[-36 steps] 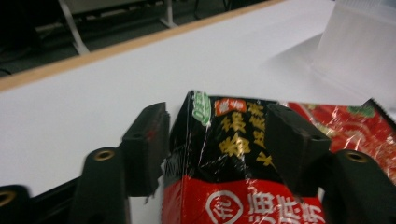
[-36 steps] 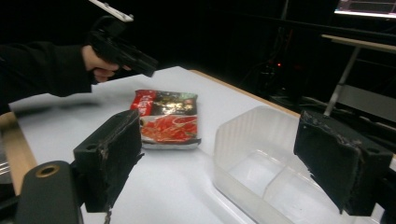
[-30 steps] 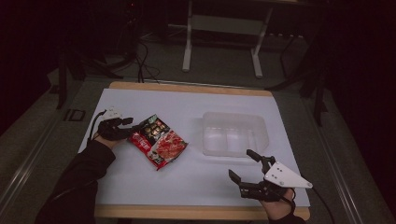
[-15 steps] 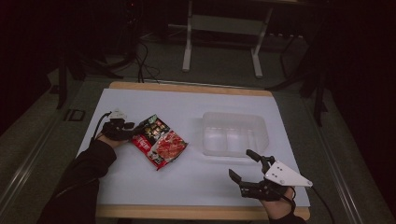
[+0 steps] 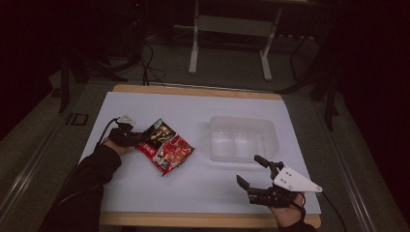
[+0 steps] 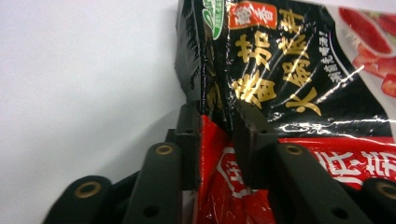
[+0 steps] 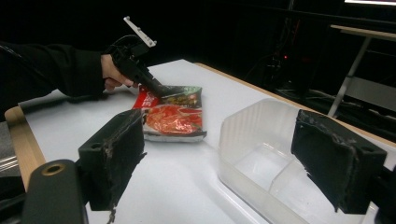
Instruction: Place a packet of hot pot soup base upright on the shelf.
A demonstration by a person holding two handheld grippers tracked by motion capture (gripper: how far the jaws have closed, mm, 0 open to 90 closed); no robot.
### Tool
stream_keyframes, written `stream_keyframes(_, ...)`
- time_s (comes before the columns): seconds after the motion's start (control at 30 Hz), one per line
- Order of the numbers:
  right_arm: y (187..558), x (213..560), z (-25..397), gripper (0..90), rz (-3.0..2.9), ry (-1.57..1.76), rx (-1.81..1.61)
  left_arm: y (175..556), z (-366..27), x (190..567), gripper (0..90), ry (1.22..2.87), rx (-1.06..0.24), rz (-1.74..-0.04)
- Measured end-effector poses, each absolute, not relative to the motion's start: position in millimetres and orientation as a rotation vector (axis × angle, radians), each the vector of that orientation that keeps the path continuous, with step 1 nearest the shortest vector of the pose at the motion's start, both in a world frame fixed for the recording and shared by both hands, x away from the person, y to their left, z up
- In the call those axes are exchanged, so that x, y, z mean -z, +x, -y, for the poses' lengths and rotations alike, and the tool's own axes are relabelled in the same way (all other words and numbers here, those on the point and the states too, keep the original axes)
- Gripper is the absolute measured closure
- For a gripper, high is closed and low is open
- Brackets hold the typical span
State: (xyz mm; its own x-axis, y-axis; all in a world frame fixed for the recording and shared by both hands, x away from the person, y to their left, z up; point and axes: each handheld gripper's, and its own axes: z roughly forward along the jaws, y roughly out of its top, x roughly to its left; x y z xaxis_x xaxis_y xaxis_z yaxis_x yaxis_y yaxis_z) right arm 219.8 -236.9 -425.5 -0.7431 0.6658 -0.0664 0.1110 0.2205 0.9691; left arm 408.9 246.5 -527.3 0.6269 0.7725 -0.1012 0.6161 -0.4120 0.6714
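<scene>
Left gripper (image 5: 140,139) pinches the sauce packet (image 5: 166,146); right gripper (image 5: 257,172) gapes beside the clear tub (image 5: 241,140).

Sauce packet (image 6: 289,70) running past the left gripper view's top and right edges, its pinched fold hiding between the jaws, small print blurring

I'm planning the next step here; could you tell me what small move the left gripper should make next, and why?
Probably lift gently: the left gripper has its jaws pinching a fold at the edge of the sauce packet, which lies on the table, with the clear container empty beside it.
</scene>
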Motion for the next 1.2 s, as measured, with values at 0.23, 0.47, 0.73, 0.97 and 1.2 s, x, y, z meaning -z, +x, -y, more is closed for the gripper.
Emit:
stream_keyframes(0.23, 220.5, 425.6, 237.5, 19.8, -2.030, 0.717, -1.554, 404.5, -240.4, 525.4, 87.2, 2.193, -0.375, -1.055)
stream_keyframes(0.47, 221.0, 424.6, 238.7, 19.9, -2.023, 0.725, -1.559, 402.8, -240.9, 519.0, 88.4, 2.166, -0.381, -1.066)
stream_keyframes(0.73, 221.2, 423.7, 240.7, 19.9, -2.013, 0.738, -1.566, 394.2, -238.3, 497.9, 88.4, 2.118, -0.444, -1.026)
stream_keyframes(0.97, 220.3, 422.1, 241.2, 19.9, -2.005, 0.743, -1.573, 385.1, -228.7, 469.1, 88.5, 2.128, -0.493, -0.947)
stream_keyframes(1.2, 220.9, 421.2, 242.6, 19.9, -1.998, 0.750, -1.579, 370.7, -213.5, 444.1, 88.4, 2.126, -0.569, -0.857)
